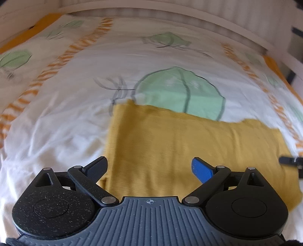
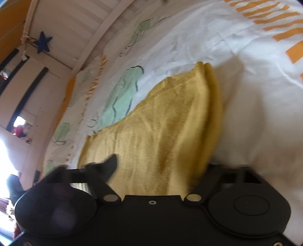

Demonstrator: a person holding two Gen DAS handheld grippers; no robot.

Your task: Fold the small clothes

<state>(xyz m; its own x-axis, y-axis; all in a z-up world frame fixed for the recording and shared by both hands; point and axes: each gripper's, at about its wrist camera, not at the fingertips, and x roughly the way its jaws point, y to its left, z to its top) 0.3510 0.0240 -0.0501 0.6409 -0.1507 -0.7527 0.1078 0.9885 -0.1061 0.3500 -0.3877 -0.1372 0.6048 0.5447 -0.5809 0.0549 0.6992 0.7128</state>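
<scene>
My left tongs hung wide open over the near edge of the yellow garment, one black finger out past the cloth's left border and the blue-padded finger above the fabric; they held nothing. The garment lay flat on the bed sheet, a white cover printed with green shapes and orange stripes, its far edge crossing the lower part of a large green print. Beyond the sheet ran a white slatted rail. At the right border of the left wrist view a dark tip of my other tool showed just over the garment's right end.

From the right wrist view, tilted and blurred, my right tongs sat at the garment, which rose from between the fingers in a lifted, creased fold with a doubled edge along its right side. The left finger showed dark against the cloth; the right finger was hidden under the fabric, so I could not tell whether the tongs were pinched onto it or merely beneath it. The sheet spread white to the right, and a blue star hung on the white rail at upper left.
</scene>
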